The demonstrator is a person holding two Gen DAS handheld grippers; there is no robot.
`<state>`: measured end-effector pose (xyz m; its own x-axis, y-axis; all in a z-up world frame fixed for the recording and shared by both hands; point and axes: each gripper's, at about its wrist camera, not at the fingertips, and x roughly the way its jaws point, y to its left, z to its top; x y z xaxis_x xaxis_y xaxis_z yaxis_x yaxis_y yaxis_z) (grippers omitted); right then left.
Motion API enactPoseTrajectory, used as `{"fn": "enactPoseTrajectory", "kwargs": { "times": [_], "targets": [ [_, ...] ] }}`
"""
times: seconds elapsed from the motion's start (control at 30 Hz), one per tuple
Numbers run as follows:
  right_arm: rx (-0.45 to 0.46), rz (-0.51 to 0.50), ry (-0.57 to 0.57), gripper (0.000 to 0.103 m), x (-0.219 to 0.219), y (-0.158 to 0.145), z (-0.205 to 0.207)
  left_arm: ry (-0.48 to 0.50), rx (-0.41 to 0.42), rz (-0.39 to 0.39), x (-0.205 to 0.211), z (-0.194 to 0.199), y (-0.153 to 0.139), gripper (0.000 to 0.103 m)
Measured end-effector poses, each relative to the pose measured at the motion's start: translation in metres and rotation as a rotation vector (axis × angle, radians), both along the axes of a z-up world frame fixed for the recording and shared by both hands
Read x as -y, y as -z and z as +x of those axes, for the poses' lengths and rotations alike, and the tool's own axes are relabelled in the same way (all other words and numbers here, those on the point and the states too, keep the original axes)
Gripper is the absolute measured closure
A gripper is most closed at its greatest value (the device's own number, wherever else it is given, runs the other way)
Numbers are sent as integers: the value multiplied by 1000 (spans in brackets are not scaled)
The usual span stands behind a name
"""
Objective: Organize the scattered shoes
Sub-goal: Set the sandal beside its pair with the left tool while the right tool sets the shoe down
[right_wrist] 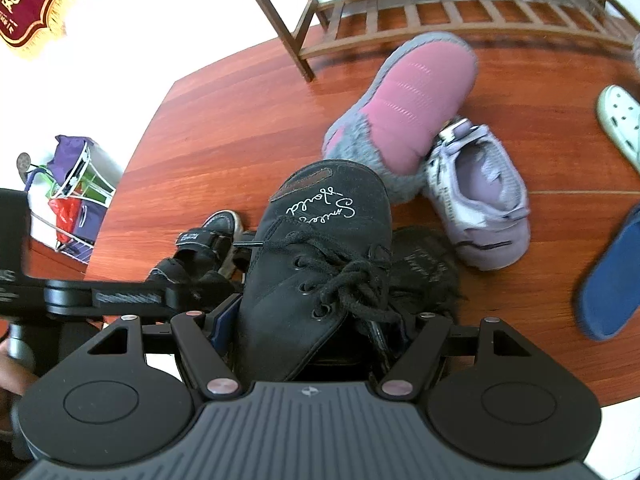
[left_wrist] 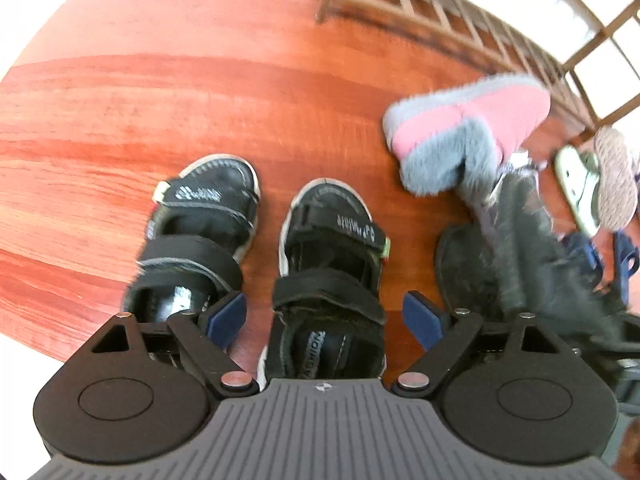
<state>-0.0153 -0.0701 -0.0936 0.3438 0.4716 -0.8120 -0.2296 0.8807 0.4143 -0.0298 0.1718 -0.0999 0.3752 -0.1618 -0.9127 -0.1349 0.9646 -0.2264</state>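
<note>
The left tool (left_wrist: 324, 316) is being held spread above a black strapped sandal (left_wrist: 328, 264) lying untouched on the red wooden floor (left_wrist: 160, 100). A black laced suede shoe (right_wrist: 316, 264) is being pinched by the right tool (right_wrist: 316, 332).

The left view is smeary, so the small words on the two black sandals (left_wrist: 324, 240) are too fuzzy to read. The heel of the nearer sandal is hidden under the left claw (left_wrist: 325, 318). The dark furry shoe (left_wrist: 532, 264) at the right is a blur, and its shape is hard to make out.

In the right view, the back of the black lace-up shoe (right_wrist: 320, 248) is hidden behind the right claw (right_wrist: 316, 328), and that claw's blue pads (right_wrist: 225, 320) are mostly covered by the shoe. The blue slipper (right_wrist: 612, 280) and the white clog (right_wrist: 620, 120) are cut off by the right edge. The shoe rack (right_wrist: 440, 12) is cut off at the top.
</note>
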Motion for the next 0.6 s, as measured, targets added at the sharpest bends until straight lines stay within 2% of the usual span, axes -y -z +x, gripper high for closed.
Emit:
{"fn": "enactPoseTrajectory", "kwargs": {
  "times": [0.23,0.37,0.47,0.6],
  "targets": [
    [-33,14,-5,26,-19,19,8,-53,26,20,-23,-9,-15,16],
    [-53,4,-17,26,-31,28,12,-72,18,24,-30,-10,-10,16],
    [-61,-33,-32,26,-41,37,13,-90,12,25,-38,-11,-7,16],
    [-27,-109,-44,26,-48,42,11,-93,13,26,-43,-12,-5,16]
  ]
}}
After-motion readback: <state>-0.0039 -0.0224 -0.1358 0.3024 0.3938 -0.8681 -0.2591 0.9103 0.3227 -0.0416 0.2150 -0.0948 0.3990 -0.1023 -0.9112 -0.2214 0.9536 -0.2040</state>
